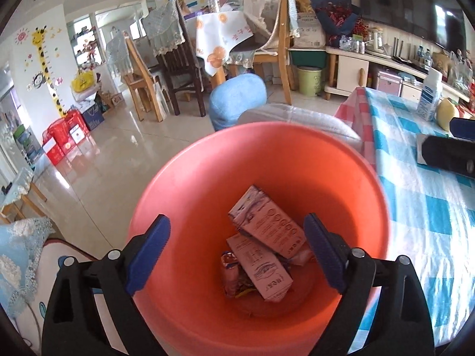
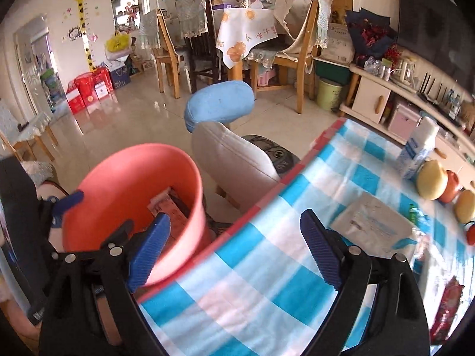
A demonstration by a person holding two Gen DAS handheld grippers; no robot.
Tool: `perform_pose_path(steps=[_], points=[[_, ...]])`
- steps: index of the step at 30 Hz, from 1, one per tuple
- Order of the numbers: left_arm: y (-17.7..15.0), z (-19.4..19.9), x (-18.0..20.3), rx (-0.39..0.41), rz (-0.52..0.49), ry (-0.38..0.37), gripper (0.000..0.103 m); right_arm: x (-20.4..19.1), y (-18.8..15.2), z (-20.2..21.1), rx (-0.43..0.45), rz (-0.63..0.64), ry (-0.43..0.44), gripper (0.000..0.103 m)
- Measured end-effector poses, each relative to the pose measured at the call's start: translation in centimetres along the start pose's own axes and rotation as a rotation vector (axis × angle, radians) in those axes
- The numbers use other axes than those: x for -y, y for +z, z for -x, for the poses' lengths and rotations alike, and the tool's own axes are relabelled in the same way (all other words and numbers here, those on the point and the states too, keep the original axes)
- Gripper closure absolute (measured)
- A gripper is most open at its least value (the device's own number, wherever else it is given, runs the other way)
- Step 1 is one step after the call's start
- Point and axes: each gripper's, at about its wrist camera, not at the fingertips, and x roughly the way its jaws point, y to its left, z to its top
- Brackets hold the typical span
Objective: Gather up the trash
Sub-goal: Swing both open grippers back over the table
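Observation:
A coral plastic bin stands beside the checked table. Inside lie two white cartons and a crumpled wrapper. My left gripper is open and empty, right above the bin's mouth. The right gripper shows at the far right of the left wrist view. My right gripper is open and empty over the table's left edge, with the bin at its left. On the table lie a flat white packet and a red wrapper.
The blue-and-white checked tablecloth has a red border. A white bottle, yellow fruit and an orange one sit at the table's far side. A grey chair with a blue headrest stands behind the bin. Dining chairs stand beyond.

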Motion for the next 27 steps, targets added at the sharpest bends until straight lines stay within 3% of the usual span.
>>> perform_pose_path(steps=[15, 27], points=[[1.5, 4.8, 6.9, 0.085, -0.117, -0.048, 0.01, 3.1, -2.8, 6.7, 0.076, 0.088, -0.108, 0.013], [1.8, 7.7, 12.7, 0.134, -0.207, -0.109, 0.01, 6.5, -5.0, 10.9, 0.108, 0.053, -0.159, 0.01]])
